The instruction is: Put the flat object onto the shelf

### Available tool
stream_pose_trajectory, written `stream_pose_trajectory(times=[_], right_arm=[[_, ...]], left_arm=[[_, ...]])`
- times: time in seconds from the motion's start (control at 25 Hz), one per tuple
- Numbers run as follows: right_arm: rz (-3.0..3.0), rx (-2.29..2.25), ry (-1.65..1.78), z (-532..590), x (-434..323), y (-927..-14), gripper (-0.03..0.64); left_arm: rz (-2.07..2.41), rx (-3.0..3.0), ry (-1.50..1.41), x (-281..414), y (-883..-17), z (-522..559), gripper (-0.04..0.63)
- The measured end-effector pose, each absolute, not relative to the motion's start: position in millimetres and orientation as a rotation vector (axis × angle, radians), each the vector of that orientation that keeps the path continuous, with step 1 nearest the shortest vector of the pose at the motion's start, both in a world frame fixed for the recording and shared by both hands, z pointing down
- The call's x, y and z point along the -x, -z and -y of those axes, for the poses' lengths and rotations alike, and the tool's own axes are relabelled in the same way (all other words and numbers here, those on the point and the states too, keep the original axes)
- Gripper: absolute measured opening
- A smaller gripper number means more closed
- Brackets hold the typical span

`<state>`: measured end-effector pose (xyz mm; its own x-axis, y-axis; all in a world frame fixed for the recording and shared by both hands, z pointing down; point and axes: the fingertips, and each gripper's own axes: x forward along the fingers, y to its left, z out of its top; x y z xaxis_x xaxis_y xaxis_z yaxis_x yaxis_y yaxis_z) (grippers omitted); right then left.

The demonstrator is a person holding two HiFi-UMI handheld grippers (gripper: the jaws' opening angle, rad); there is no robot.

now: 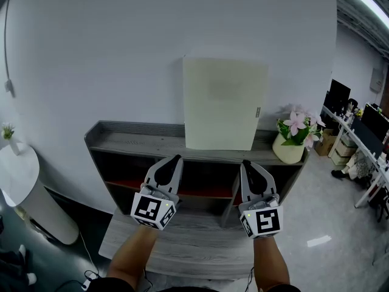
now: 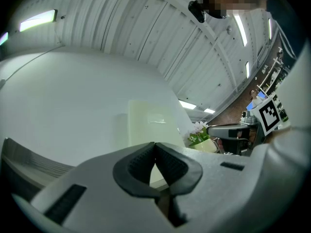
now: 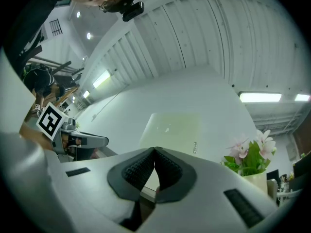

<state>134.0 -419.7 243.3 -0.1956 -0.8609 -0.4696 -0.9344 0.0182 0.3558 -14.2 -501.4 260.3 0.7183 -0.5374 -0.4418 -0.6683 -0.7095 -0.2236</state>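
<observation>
I count one flat thing, a pale cream rectangular panel (image 1: 225, 102). It stands upright on the top board of the one grey wooden shelf unit (image 1: 134, 142) and leans on the white wall at 12 o'clock from my grippers. I judge the placing step done, so the next move calls only for backing both hands off without knocking the panel.

There are two grippers. The left gripper (image 1: 176, 158) has its jaws closed tip to tip on nothing, and the right gripper (image 1: 245, 163) is the same. Both hover over the one low grey wood-grain desk (image 1: 200, 242), short of the shelf.

One cream pot of pink flowers (image 1: 288, 148) sits on the shelf top at 2 o'clock, just beside the panel.
</observation>
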Motion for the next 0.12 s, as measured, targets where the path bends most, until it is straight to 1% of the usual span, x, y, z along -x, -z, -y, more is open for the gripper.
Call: stream_pose_trajectory(times=[0.12], right_arm=[[-2.150, 1.914, -0.924, 421.1, -135.4, -243.1, 0.025]], left_arm=[[-0.928, 2.551, -0.493, 13.2, -258.0, 501.2, 0.008]])
